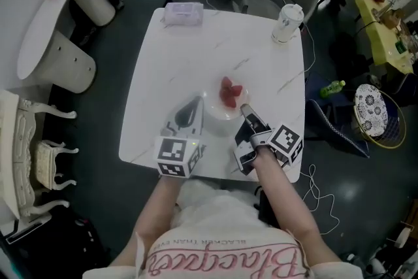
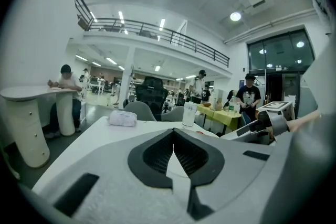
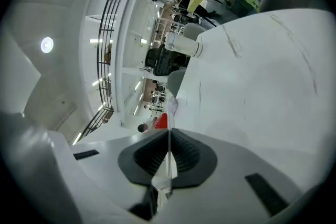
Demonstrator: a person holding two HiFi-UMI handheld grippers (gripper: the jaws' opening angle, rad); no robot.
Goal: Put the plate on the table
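My right tongs are clamped on the near rim of the shallow round white plate. It carries red strawberries and sits low over the front-middle of the square white marble bench; I cannot tell whether its base touches. My left tongs are closed on nothing, just beside the plate's left rim. Gripped on one side only, the plate could tilt and roll the fruit off, and an early release would drop it. The white tissue pack and lidded paper cup stand well apart at the far edge, blocking nothing.
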